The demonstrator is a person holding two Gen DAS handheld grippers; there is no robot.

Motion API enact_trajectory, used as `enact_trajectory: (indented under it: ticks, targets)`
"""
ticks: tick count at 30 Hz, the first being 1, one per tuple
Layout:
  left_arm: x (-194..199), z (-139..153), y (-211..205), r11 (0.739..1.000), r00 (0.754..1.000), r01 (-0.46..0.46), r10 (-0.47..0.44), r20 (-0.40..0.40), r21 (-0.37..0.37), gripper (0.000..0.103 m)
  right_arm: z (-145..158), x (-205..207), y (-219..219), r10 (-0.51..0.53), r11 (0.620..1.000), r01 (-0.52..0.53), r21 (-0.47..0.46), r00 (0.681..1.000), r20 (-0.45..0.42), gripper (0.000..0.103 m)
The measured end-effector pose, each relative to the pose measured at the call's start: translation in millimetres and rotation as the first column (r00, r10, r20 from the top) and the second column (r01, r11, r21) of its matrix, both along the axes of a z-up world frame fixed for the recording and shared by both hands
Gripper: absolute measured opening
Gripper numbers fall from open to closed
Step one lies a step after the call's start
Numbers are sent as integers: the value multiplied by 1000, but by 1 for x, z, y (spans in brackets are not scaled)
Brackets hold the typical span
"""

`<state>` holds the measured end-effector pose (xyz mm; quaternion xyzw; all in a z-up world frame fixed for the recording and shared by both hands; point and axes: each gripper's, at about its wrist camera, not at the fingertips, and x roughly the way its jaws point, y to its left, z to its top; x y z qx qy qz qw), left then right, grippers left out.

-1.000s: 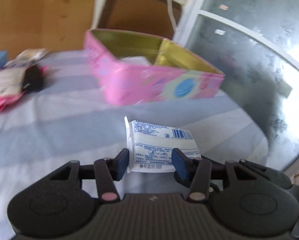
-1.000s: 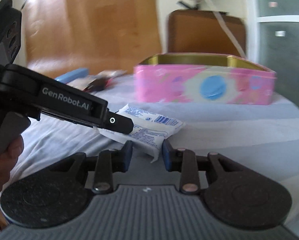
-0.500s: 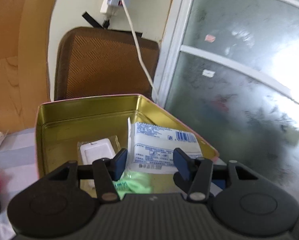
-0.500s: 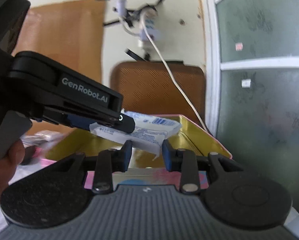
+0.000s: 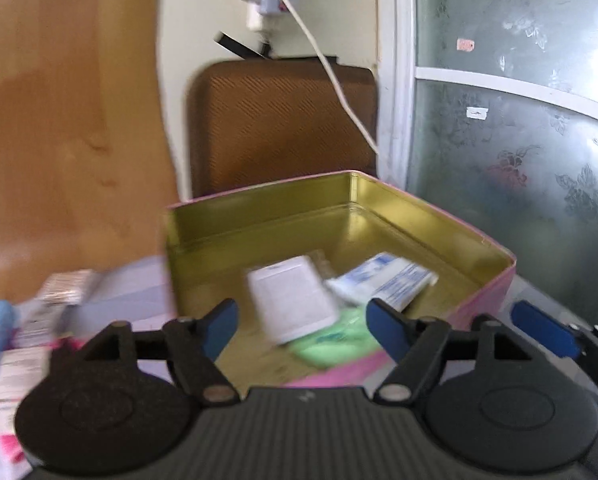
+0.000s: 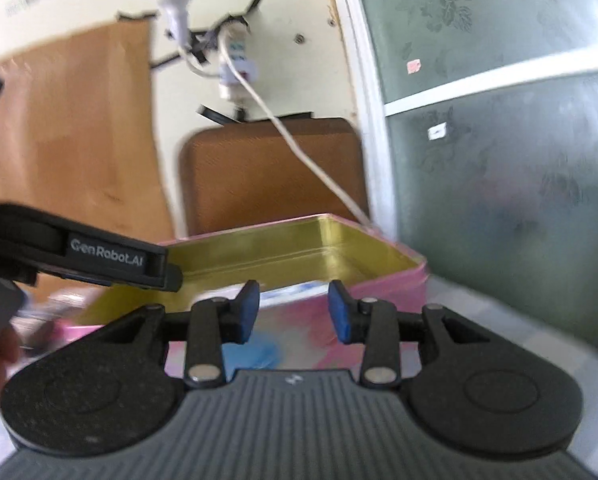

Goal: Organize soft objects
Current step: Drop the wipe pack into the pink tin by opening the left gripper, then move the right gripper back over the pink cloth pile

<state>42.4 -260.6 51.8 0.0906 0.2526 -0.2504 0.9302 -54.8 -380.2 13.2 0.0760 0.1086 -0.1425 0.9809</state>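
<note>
A pink tin box point(image 5: 495, 292) with a gold inside stands on the bed. In it lie a white and blue tissue pack point(image 5: 387, 284), a white flat packet point(image 5: 291, 300) and a green packet point(image 5: 331, 344). My left gripper point(image 5: 301, 322) is open and empty just above the box's near edge. My right gripper point(image 6: 293, 312) is open and empty in front of the box point(image 6: 379, 284). The left gripper's body point(image 6: 99, 260) shows at the left of the right wrist view.
Several loose packets point(image 5: 55, 300) lie on the striped sheet left of the box. A brown padded chair back point(image 5: 283, 120) stands behind the box. A white cable point(image 5: 339, 92) hangs over it. A frosted glass door point(image 5: 519, 140) is to the right.
Both grippers carried the white and blue tissue pack over the box, then opened. The pack now lies inside the box.
</note>
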Motion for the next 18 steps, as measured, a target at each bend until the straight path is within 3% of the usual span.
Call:
enact_trajectory:
  ticks: [4,8,18]
  targets:
    - [-18,-9,47,997,997,-76,76,8,27,82,-2,-34,22,80,990,-86,108,995,53,42]
    - [-21,-27,95,983,982,-179,181,-52,36,82,-10,-36,56,215,967,-212,138,977,-5,42]
    - [-9,-53,209,909,901,-416,416,-124,30,83,-13,-10,142,397,917,-383,112,904,-158,42]
